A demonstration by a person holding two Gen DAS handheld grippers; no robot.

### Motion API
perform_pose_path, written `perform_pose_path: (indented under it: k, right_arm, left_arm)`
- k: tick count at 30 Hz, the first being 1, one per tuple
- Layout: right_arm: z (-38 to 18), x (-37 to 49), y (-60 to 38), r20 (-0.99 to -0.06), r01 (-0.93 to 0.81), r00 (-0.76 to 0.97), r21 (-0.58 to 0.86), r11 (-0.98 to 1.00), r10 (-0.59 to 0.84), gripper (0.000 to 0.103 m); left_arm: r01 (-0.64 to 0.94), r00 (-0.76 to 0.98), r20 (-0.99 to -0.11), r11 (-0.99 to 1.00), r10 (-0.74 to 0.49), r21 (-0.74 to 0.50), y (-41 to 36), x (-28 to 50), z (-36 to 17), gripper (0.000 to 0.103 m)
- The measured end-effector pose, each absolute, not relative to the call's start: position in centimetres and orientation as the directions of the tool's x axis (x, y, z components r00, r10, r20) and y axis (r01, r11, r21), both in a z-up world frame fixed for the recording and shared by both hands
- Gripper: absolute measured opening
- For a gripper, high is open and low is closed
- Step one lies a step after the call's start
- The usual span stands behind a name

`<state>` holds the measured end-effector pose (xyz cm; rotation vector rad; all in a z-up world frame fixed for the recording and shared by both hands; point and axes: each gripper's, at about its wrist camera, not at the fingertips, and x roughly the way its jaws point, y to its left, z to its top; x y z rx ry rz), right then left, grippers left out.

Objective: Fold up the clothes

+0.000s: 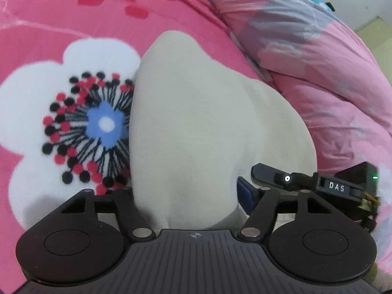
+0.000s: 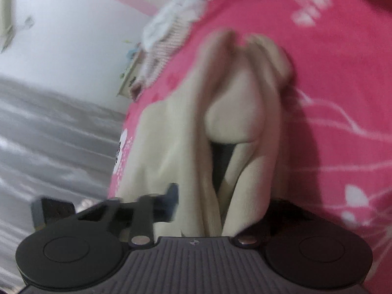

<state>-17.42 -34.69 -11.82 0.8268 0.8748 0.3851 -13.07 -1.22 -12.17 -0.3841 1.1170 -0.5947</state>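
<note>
Both grippers have hold of the same cream garment (image 1: 196, 127), lifted over a bed spread with a pink flowered blanket (image 1: 73, 49). From the left wrist, the cloth rises straight out of the left gripper (image 1: 193, 210), whose jaws look clamped on its near edge, though the tips are buried under the fabric. The right gripper (image 1: 269, 174) shows just beside it, its dark finger lying against the same edge. From the right wrist, the garment (image 2: 171, 147) bunches into long folds running away toward the blanket (image 2: 330, 73). The jaws there seem pinched on it, but that view is smeared with motion, so I would not swear to it. The far end trails on the bedding, with a rumpled pink quilt (image 1: 318, 61) off to the side.

I'd judge this a carry in mid-fold: one edge held by both tools, close together, the rest hanging or dragging. What comes next calls for keeping both grips firm and the held edge taut and level, so the cloth lands flat rather than in a heap.
</note>
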Motion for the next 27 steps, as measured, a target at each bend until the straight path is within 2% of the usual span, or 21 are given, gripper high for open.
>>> perform_pose_path:
  k: [2,5,8,10,12,15,19,23,24,25,27]
  right_arm:
    - [-9.5,-18.1,-33.0,-0.538,-0.063,0.635,0.679,0.732,0.554,0.025]
    - [-6.1,-18.8,-30.2,-0.565,-0.176,0.677,0.498,0.849,0.472,0.024]
    - [-4.1,-19.1,-27.7,-0.614,-0.210,0.681,0.359,0.909,0.399,0.024]
    - [-3.6,-18.9,-26.6,-0.656,-0.193,0.662,0.320,0.928,0.363,0.026]
    - [-4.1,-18.8,-26.4,-0.682,-0.163,0.639,0.334,0.929,0.357,0.028]
    - [-5.2,-19.0,-27.1,-0.697,-0.105,0.605,0.409,0.906,0.385,0.049]
    - [-6.1,-20.8,-30.1,-0.667,-0.047,0.608,0.511,0.858,0.431,0.059]
    - [-7.8,-23.7,-33.1,-0.618,0.018,0.629,0.618,0.786,0.472,0.060]
    - [-8.3,-24.4,-33.6,-0.602,0.025,0.633,0.645,0.764,0.487,0.057]
    - [-8.7,-25.0,-33.9,-0.589,0.029,0.634,0.666,0.745,0.501,0.043]
    - [-9.2,-25.6,-34.2,-0.559,0.031,0.633,0.710,0.704,0.536,0.022]
  left_arm:
    - [0.262,0.317,-0.708,0.776,-0.631,-0.574,-1.0,-13.3,-11.4,0.057]
    - [0.265,0.323,-0.686,0.758,-0.652,-0.596,-0.6,-13.5,-10.4,0.056]
    - [0.257,0.319,-0.685,0.756,-0.655,-0.602,-0.3,-13.5,-10.4,0.056]
    - [0.248,0.309,-0.694,0.760,-0.650,-0.601,-0.3,-13.3,-10.9,0.056]
    - [0.240,0.299,-0.703,0.764,-0.645,-0.599,-0.2,-13.2,-11.3,0.056]
    - [0.227,0.284,-0.716,0.770,-0.638,-0.596,0.0,-13.0,-11.9,0.059]
    - [0.239,0.268,-0.734,0.782,-0.623,-0.576,-0.2,-12.7,-11.8,0.063]
    - [0.281,0.247,-0.758,0.793,-0.604,-0.540,-0.4,-12.5,-10.4,0.064]
    - [0.304,0.247,-0.770,0.801,-0.588,-0.515,-0.5,-12.5,-9.8,0.064]
    - [0.329,0.247,-0.782,0.809,-0.572,-0.487,-0.8,-12.6,-9.2,0.064]
    - [0.386,0.244,-0.811,0.821,-0.531,-0.421,-1.6,-12.7,-7.9,0.064]
